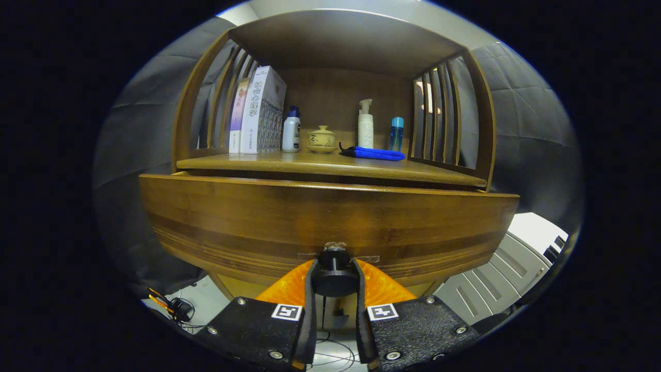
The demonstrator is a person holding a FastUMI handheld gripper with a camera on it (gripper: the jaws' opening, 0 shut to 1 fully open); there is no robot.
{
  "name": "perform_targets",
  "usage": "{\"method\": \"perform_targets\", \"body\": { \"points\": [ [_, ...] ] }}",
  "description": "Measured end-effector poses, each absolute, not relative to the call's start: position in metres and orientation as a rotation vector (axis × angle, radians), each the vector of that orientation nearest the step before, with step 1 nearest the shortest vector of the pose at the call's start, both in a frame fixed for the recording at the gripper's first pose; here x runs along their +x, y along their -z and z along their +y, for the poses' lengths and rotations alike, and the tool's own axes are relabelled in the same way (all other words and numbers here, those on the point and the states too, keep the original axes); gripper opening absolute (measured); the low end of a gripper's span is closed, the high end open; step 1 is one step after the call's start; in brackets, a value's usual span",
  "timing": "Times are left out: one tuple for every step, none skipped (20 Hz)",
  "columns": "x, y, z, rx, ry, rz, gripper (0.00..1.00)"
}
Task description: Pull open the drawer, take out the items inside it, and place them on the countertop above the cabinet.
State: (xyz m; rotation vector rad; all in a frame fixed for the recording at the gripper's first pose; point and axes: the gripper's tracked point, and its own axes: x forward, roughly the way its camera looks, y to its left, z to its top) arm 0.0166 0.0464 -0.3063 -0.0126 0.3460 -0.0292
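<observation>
The tool [334, 274] grips the one black knob [334, 279] of the drawer [330, 217], both fingers pressing its sides. Beyond them on the counter [320, 164] stand two books [258, 111], three bottles [365, 124], one lidded cup [321, 138] and one blue cloth [374, 153].

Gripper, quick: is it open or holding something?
Gripper: closed on the drawer knob, one finger pressing each side.
</observation>
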Motion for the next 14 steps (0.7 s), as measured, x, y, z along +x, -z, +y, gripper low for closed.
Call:
{"method": "perform_targets", "body": {
  "points": [
    [0.010,0.307,0.045,-0.026,0.028,0.346,0.32],
    [0.003,0.306,0.044,-0.038,0.025,0.346,0.32],
    [-0.004,0.306,0.043,-0.044,0.020,0.347,0.32],
    [-0.011,0.307,0.044,-0.042,0.008,0.350,0.32],
    [-0.018,0.308,0.043,-0.034,0.006,0.352,0.32],
    [-0.023,0.310,0.042,-0.027,0.008,0.365,0.32],
    [-0.029,0.310,0.044,-0.023,0.007,0.370,0.32],
    [-0.033,0.309,0.044,-0.022,0.009,0.376,0.32],
    [-0.040,0.311,0.043,-0.027,0.010,0.382,0.32],
    [-0.045,0.309,0.043,-0.026,0.008,0.378,0.32],
    [-0.049,0.310,0.044,-0.026,0.004,0.378,0.32],
    [-0.051,0.310,0.045,-0.027,0.000,0.379,0.32],
    [-0.055,0.311,0.045,-0.025,0.001,0.385,0.32],
    [-0.058,0.310,0.046,-0.023,-0.001,0.392,0.32]
  ]
}}
